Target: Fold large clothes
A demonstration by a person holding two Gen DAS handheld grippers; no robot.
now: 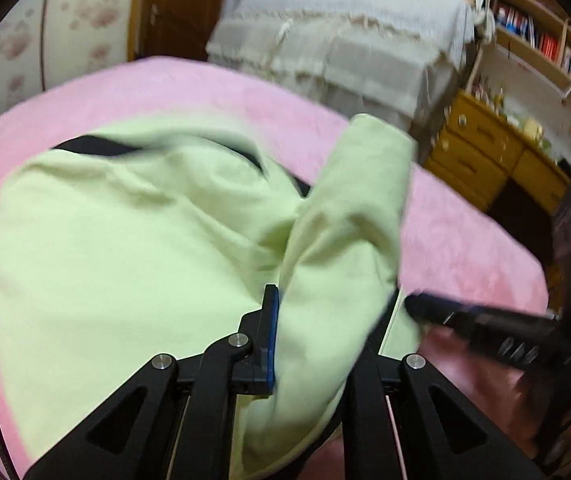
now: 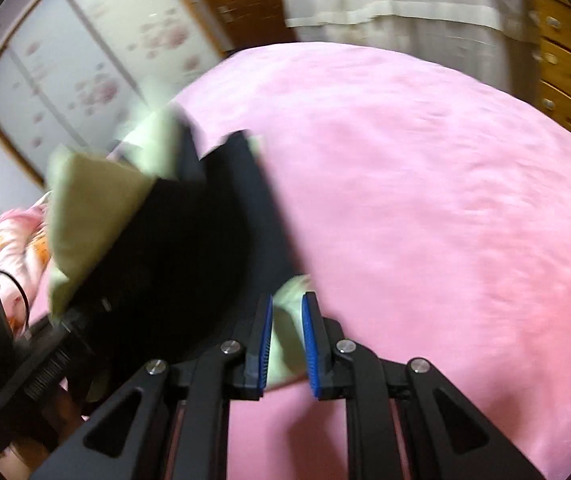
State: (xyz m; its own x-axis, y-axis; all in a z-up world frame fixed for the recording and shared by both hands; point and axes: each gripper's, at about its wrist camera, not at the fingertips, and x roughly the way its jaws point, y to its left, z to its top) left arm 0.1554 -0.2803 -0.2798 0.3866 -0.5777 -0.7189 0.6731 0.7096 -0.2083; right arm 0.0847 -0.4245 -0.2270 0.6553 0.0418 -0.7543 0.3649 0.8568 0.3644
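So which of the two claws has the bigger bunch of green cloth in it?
The left gripper: a thick lifted fold of the green garment fills its jaws and hides one finger. The right gripper pinches only a thin bit of cloth between its blue pads.

Left hand-held gripper (image 1: 325, 328) clamped, right hand-held gripper (image 2: 287, 340) clamped

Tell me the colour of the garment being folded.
Pale green garment with black trim; clearest in the left wrist view.

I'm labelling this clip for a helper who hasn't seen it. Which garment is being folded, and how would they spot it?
Start from the big pink bed cover. On it lies a pale green top with black trim at its neck, part of it pinched in the left gripper. It is the only green cloth on the pink.
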